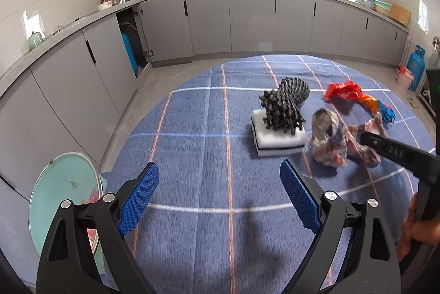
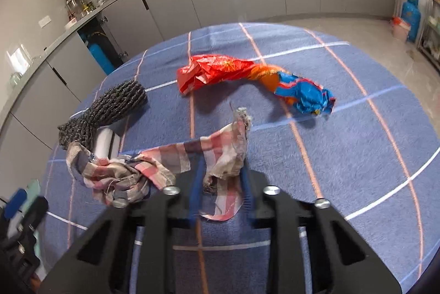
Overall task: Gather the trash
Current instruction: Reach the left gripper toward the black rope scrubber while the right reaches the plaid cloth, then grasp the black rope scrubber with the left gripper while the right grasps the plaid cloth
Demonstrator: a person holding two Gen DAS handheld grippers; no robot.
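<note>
A frayed plaid rag (image 2: 170, 162) lies on the blue checked tablecloth (image 2: 343, 142). My right gripper (image 2: 221, 181) is shut on one end of the plaid rag and holds it a little above the cloth; it also shows in the left wrist view (image 1: 330, 139). A crumpled red, orange and blue plastic bag (image 2: 247, 76) lies beyond it. My left gripper (image 1: 220, 195) is open and empty above the near part of the cloth. A mint green bin with an open lid (image 1: 63, 197) stands at the table's left edge.
A dark knitted cloth (image 1: 286, 104) lies on a white sponge block (image 1: 277, 137) at the middle of the table. Grey kitchen cabinets (image 1: 209, 18) run behind. A blue gas cylinder (image 1: 415, 68) stands at the far right.
</note>
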